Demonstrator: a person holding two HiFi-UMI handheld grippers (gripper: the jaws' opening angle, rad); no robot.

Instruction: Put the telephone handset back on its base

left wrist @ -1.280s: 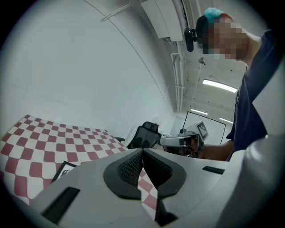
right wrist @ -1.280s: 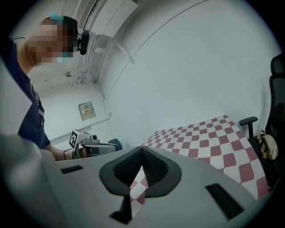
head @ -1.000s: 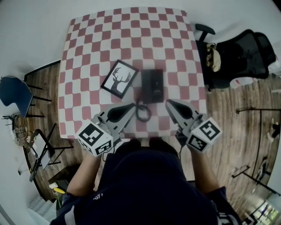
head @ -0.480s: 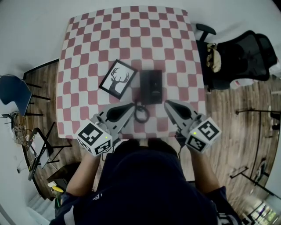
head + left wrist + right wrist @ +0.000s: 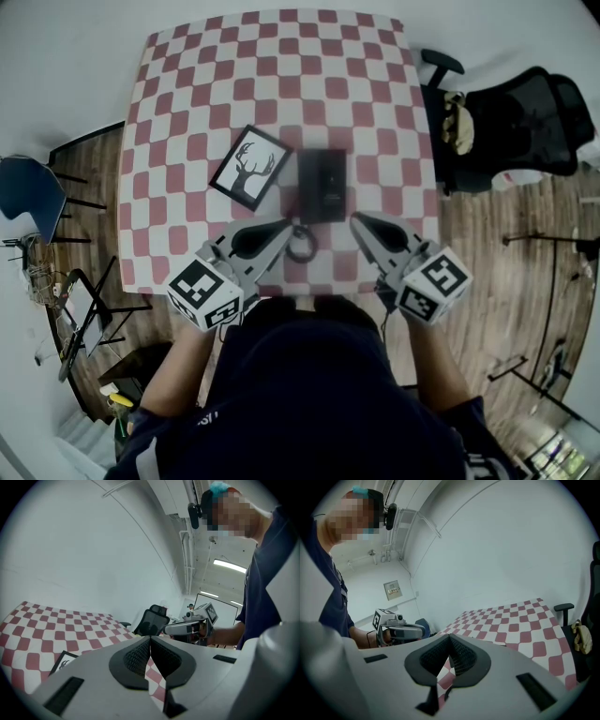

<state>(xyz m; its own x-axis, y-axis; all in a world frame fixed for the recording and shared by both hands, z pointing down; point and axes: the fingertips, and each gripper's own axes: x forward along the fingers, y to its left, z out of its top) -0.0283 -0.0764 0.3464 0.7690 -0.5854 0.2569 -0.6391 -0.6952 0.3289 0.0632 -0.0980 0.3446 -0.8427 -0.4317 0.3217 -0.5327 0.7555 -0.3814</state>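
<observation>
Left gripper (image 5: 280,228) and right gripper (image 5: 357,221) hover, jaws pressed together empty, tips angled inward toward the telephone (image 5: 322,184)

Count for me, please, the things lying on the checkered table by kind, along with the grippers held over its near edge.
Telephone: 1
Picture frame: 1
Grippers: 2, the left gripper and the right gripper, both shut and empty
Total: 4

My head view looks steeply down on the table (image 5: 281,94). Cameras on the left gripper (image 5: 284,226) and right gripper (image 5: 356,218) face 2 and 10 o'clock, sharing it.
</observation>
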